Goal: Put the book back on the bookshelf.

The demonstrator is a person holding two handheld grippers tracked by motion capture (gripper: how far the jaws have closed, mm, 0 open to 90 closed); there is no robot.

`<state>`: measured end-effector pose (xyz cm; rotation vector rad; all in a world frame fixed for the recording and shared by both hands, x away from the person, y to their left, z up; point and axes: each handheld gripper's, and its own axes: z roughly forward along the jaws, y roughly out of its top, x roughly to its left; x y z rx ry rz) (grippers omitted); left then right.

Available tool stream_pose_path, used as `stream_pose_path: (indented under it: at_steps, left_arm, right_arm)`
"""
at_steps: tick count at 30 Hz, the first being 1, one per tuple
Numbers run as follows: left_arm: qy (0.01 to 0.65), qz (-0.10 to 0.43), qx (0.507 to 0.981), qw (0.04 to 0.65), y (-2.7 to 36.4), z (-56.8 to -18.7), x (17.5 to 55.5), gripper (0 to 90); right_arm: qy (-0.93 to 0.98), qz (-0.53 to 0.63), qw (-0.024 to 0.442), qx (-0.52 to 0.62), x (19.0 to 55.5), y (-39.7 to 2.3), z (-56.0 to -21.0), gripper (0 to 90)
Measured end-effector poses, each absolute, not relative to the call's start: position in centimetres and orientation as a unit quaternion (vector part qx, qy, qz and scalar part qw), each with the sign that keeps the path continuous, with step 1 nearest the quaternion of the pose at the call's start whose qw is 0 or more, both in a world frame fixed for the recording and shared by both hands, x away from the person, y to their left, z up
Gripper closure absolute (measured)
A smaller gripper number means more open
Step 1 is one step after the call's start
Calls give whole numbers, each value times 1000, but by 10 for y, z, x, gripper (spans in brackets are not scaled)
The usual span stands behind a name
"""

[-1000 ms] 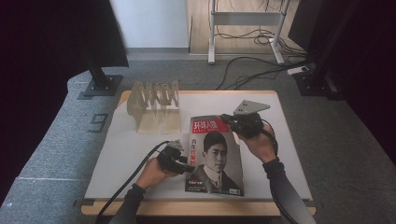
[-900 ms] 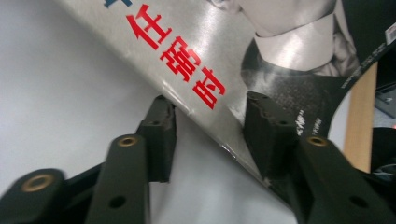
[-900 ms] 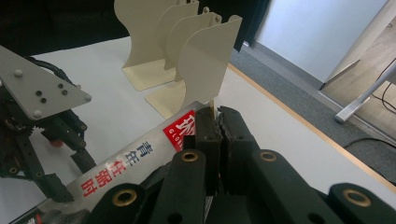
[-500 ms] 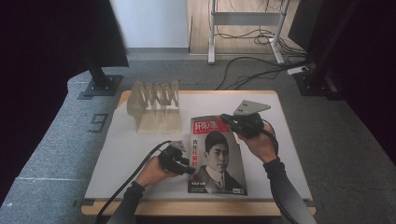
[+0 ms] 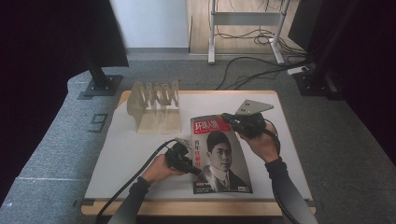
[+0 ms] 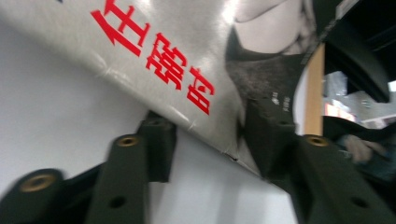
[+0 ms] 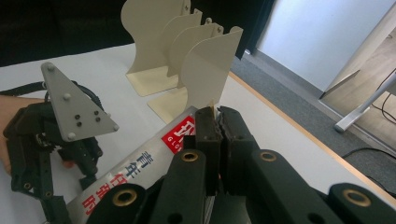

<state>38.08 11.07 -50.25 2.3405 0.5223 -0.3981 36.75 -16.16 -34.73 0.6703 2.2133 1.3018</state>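
Glossy paper is what both tools are working on: a magazine (image 5: 219, 154) lying on the white table (image 5: 130, 154), just right of the cream file rack (image 5: 154, 105), w/ its masthead end nearest the rack's side of the table and its foot toward the person. Compared w/ the earlier high views, the magazine's left edge is seen lifted slightly and the cover sits a little more skewed; the left gripper (image 5: 189, 165) has just been closing, w/ that left edge between its jaws. In the left gripper view the edge is straddled, one jaw under and one over, but pads aren't yet pressed on it, so that grip is judged unfinished. The right gripper (image 5: 233, 122) is clamped tight on the magazine's top right corner, jaws together on the paper, as the right gripper view shows. The long axis runs from rack side to the person's side, tilted a bit clockwise; the cover faces up. Judged: a two-point hold is nearly made, prob. for lifting toward the rack's slots.
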Motion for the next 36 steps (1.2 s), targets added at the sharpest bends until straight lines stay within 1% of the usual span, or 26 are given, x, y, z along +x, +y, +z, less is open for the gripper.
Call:
stream_pose_path:
  at_steps: [2, 3, 6, 7, 9, 11, 12, 13, 15, 19, 31, 33, 34, 35, 36]
  left_arm:
    - [195, -152, 904, 350, 110, -500, 380, 662]
    - [190, -141, 907, 349, 109, -493, 378, 681]
    - [191, -109, 908, 357, 109, -484, 377, 718]
    - [191, -109, 908, 357, 109, -484, 377, 728]
    - [190, -78, 905, 371, 111, -477, 377, 744]
    - [189, -19, 899, 396, 115, -467, 375, 792]
    - [189, -19, 899, 396, 115, -467, 375, 798]
    - [187, -2, 900, 394, 117, -465, 375, 798]
    - [179, 14, 904, 388, 117, -462, 370, 806]
    - [172, 23, 906, 386, 116, -460, 366, 811]
    - [150, 23, 903, 401, 118, -457, 349, 855]
    - [142, 28, 904, 402, 116, -457, 343, 864]
    - [142, 28, 904, 402, 116, -457, 343, 866]
    - [139, 33, 905, 402, 115, -456, 339, 867]
    - [139, 33, 905, 402, 115, -456, 339, 868]
  right_arm:
    - [808, 476, 243, 247, 368, -163, -346, 860]
    - [808, 475, 244, 248, 368, -163, -346, 859]
    - [805, 475, 251, 250, 368, -164, -342, 859]
    - [803, 477, 255, 249, 368, -165, -341, 859]
    - [800, 480, 258, 250, 368, -166, -338, 859]
    - [788, 493, 270, 251, 365, -170, -325, 856]
    - [786, 497, 270, 250, 365, -171, -322, 856]
    - [786, 497, 270, 250, 365, -171, -322, 856]
    - [784, 501, 272, 246, 361, -175, -316, 855]
    - [784, 501, 270, 249, 361, -179, -317, 851]
    - [780, 492, 265, 280, 355, -218, -322, 835]
    - [783, 486, 264, 285, 350, -228, -324, 799]
    - [783, 486, 264, 285, 350, -228, -324, 799]
    - [788, 481, 258, 286, 347, -234, -327, 747]
    - [790, 479, 254, 285, 345, -238, -328, 720]
